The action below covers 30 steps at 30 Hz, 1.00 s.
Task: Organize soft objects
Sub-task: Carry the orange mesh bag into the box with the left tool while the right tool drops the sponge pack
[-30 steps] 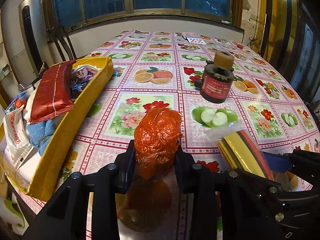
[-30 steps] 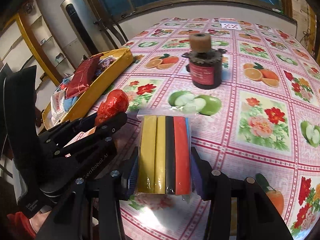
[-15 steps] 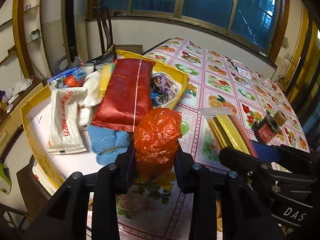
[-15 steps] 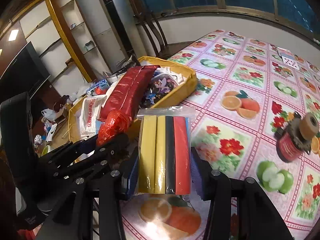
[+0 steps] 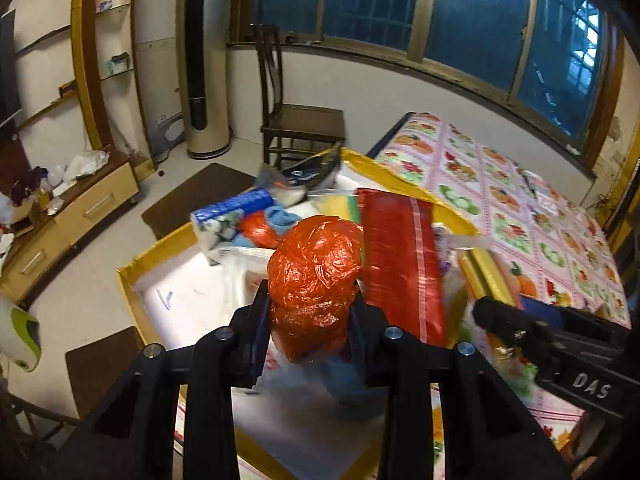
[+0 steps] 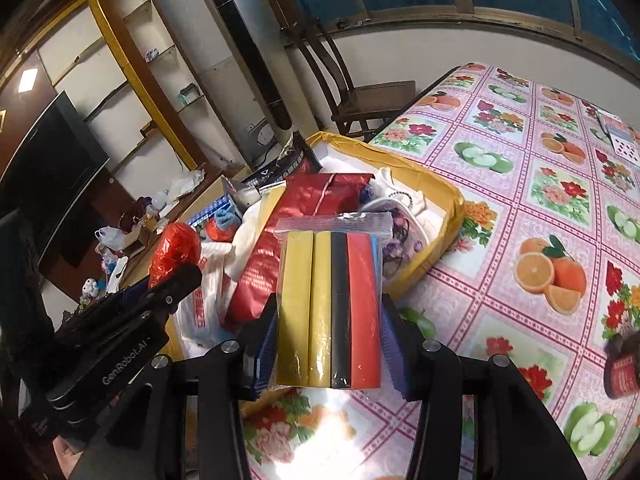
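Left gripper [image 5: 308, 320] jaws pinch a crumpled orange-red plastic bag [image 5: 316, 280] above the yellow-rimmed cardboard tray [image 5: 132, 280]; the bag's lower end is hidden. Right gripper [image 6: 328, 344] jaws pinch a clear zip pouch of yellow, black and red strips [image 6: 330, 308] beside that tray; its blue strip is barely visible.

"DAS" on the right gripper [image 5: 496, 312] (white letters), "GenRobot.AI" on the left gripper [image 6: 176, 280].

Left gripper [image 5: 310, 316]: matte black angular frame, two fingers [image 5: 256, 332] with blue inner pads, round silver screws on the linkage arms; white "GenRobot.AI" lettering on its side in the right wrist view.
Right gripper [image 6: 330, 344]: same black build, blue ribbed pads, silver screws; white "DAS" lettering in the left wrist view.
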Available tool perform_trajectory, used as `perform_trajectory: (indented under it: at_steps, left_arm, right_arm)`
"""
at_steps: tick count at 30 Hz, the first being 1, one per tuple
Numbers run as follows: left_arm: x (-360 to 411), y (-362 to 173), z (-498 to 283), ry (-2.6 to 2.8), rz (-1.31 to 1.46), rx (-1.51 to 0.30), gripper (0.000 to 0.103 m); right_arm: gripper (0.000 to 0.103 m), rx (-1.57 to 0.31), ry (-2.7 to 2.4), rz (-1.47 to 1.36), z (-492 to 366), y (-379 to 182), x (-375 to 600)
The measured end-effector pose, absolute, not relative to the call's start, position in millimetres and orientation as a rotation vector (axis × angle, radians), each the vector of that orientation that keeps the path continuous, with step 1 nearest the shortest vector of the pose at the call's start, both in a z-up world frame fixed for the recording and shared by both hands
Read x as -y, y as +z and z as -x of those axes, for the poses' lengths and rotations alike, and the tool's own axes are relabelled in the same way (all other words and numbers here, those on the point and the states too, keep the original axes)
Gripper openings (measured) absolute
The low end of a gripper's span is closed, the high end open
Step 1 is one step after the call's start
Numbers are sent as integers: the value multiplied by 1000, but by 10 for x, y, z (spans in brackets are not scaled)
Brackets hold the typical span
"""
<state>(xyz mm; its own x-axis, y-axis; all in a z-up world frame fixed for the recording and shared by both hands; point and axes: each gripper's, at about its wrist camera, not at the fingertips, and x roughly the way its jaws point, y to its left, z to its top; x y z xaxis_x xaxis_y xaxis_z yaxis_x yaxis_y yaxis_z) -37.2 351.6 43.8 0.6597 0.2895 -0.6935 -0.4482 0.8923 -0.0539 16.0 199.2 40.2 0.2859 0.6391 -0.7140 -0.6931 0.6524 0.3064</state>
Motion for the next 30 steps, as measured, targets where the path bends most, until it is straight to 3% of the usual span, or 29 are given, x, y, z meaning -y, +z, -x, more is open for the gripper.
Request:
perform_trajectory:
  at_steps: [12, 22, 30]
  left_arm:
    - [-3258, -211, 200, 345, 253, -921, 30]
    - [-2934, -175, 269, 280, 293, -904, 28]
    - [-3124, 87, 312, 332, 270, -854, 31]
  right_arm:
    - [49, -954, 904, 95, -359, 182, -2474]
    - [50, -924, 881, 119, -466, 271, -2325]
    - [51, -917, 920, 134, -426, 317, -2353]
